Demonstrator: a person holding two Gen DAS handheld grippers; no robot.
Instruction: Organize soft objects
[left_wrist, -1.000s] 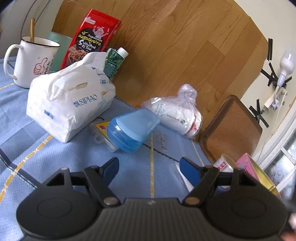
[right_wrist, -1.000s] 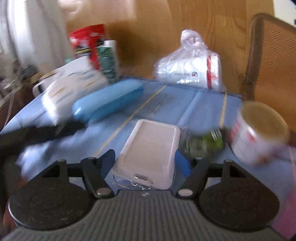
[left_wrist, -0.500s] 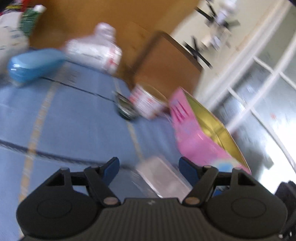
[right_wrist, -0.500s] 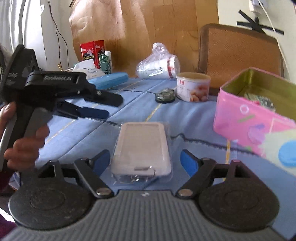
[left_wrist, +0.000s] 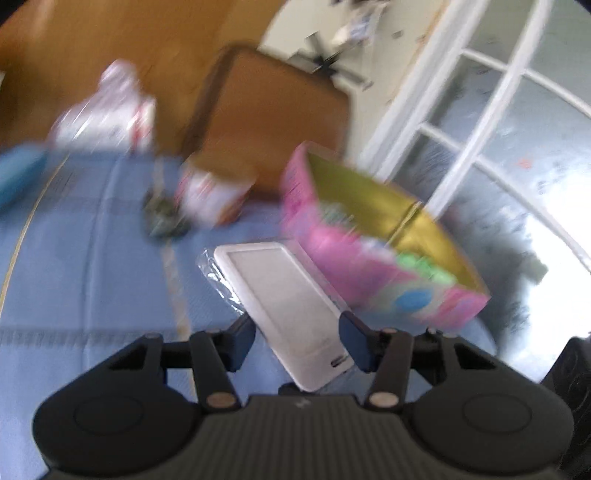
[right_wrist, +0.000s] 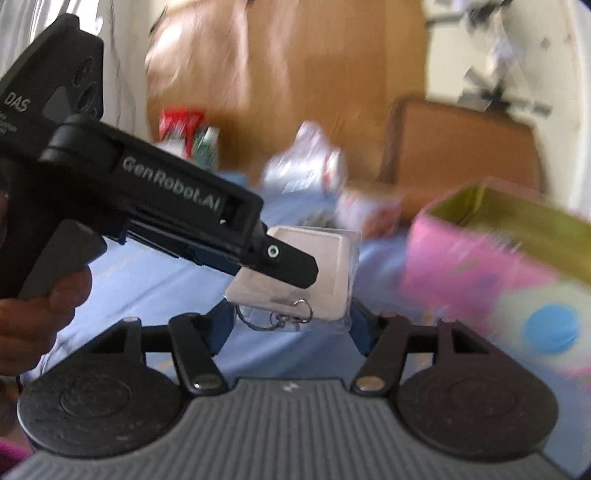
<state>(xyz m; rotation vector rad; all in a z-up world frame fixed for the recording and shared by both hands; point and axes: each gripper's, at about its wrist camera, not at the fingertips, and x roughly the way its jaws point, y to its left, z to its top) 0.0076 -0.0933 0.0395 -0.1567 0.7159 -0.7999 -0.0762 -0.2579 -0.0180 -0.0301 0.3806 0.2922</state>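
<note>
Flat pouch (left_wrist: 284, 299) on tablecloth (left_wrist: 92, 266), just left of, perhaps touching, open box (left_wrist: 369, 236).

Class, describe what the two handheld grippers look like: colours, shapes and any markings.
Each gripper is matte black, with blue pads on its fingers, two round discs either side of a ribbed grey panel, and silver pivot screws. In the right wrist view the left gripper shows a pistol-style body printed "GenRobot.AI" and "DAS" in pale letters, with a grey trigger. The right gripper has the same build. No cables or sleeves show.
</note>
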